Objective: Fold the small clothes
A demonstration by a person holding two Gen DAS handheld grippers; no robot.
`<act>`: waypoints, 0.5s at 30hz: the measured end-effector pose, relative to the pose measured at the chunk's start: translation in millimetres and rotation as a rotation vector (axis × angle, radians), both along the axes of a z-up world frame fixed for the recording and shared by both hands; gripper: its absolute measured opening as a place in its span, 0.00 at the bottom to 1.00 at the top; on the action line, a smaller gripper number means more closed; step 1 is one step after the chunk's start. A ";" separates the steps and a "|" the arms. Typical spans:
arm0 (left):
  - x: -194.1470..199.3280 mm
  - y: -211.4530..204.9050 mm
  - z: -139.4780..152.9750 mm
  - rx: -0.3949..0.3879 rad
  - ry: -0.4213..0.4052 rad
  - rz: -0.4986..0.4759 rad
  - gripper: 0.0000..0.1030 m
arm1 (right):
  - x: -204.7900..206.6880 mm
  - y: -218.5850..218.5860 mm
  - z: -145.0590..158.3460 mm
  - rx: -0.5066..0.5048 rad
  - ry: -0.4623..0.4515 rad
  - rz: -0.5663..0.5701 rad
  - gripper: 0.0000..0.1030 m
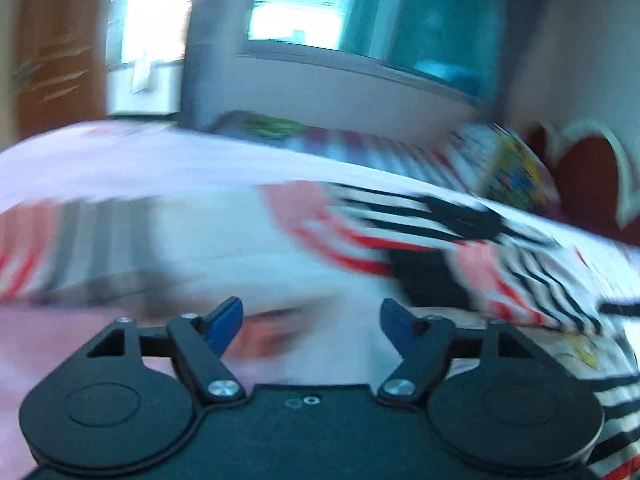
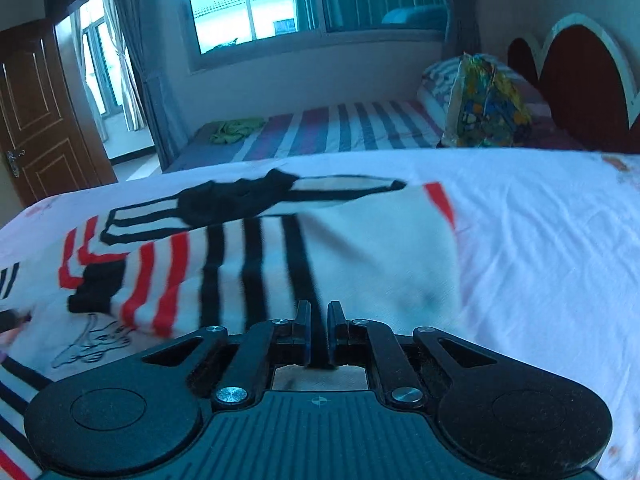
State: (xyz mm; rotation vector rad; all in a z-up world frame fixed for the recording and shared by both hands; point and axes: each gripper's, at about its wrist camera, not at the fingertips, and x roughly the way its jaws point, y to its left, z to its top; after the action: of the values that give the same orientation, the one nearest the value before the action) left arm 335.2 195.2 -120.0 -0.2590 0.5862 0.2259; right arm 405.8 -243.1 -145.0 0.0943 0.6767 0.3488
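A small white shirt (image 2: 260, 256) with black and red stripes, a black collar and a line drawing lies spread on the pale bed sheet (image 2: 540, 240). My right gripper (image 2: 319, 334) is shut on its near edge, and a black stripe of the fabric runs straight into the closed jaws. The left wrist view is heavily blurred. There the shirt (image 1: 500, 248) shows to the right and ahead. My left gripper (image 1: 311, 322) stands open over the sheet (image 1: 120, 168), left of the shirt, with nothing between its blue fingertips (image 1: 226, 322).
Behind this bed stands a second bed with a striped cover (image 2: 360, 128). On it lie a green cloth (image 2: 236, 128) and a colourful bag (image 2: 488, 108). A red headboard (image 2: 580, 80) is at the right and a brown door (image 2: 36, 112) at the left.
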 end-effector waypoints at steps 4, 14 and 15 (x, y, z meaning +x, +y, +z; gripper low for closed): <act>-56.3 100.2 -7.7 -0.181 -0.033 0.243 0.62 | -12.0 13.2 2.0 0.065 0.029 -0.034 0.07; -95.7 221.2 -40.5 -0.630 -0.245 0.505 0.35 | -24.1 79.8 29.2 0.150 0.043 -0.035 0.07; -92.6 224.2 -43.5 -0.646 -0.259 0.512 0.33 | -24.5 84.2 31.1 0.147 0.038 -0.032 0.07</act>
State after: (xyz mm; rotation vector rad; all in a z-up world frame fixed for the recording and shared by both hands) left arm 242.6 419.3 -163.4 -1.0541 0.3105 0.4857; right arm 381.3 -158.9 -113.9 0.2521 0.6857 0.3663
